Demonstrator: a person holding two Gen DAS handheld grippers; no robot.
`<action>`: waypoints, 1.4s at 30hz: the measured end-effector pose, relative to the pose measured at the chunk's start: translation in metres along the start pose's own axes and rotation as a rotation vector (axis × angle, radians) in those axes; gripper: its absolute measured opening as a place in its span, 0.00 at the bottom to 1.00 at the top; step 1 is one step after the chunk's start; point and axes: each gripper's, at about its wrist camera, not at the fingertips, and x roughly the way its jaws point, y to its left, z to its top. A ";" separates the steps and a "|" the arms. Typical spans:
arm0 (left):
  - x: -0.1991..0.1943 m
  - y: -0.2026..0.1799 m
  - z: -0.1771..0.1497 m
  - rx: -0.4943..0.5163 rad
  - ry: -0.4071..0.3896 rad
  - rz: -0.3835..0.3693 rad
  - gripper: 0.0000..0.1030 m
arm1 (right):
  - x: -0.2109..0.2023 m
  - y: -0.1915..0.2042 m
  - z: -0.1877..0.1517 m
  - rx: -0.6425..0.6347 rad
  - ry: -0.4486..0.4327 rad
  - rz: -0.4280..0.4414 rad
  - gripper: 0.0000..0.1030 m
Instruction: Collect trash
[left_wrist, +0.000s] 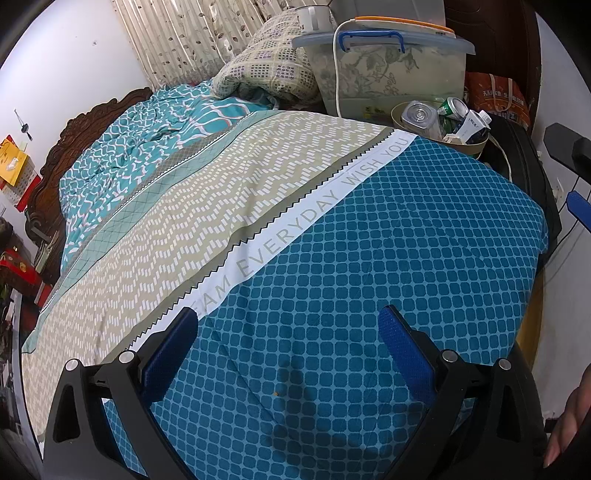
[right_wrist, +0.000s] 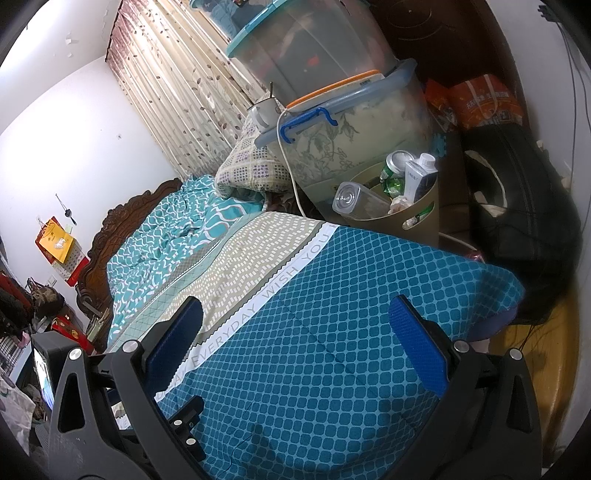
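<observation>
While both claws gape wide, empty, over bedspread (left_wrist: 369, 240), trash bin (right_wrist: 413, 218) sits well beyond.

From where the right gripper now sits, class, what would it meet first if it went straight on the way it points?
Most likely the bedspread: the open right gripper looks along and slightly down at it. If it cleared the bed, the trash bin lies beyond, though depth is unclear.
</observation>
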 end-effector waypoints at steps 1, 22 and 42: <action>0.000 0.000 0.000 0.000 0.001 0.000 0.92 | 0.000 -0.001 -0.001 0.000 -0.001 -0.001 0.97; 0.001 -0.002 0.000 0.002 0.002 -0.001 0.92 | 0.001 -0.002 -0.001 0.002 0.000 -0.002 0.97; 0.002 -0.006 -0.003 0.007 0.005 -0.002 0.92 | 0.001 -0.002 -0.002 0.003 -0.001 -0.002 0.97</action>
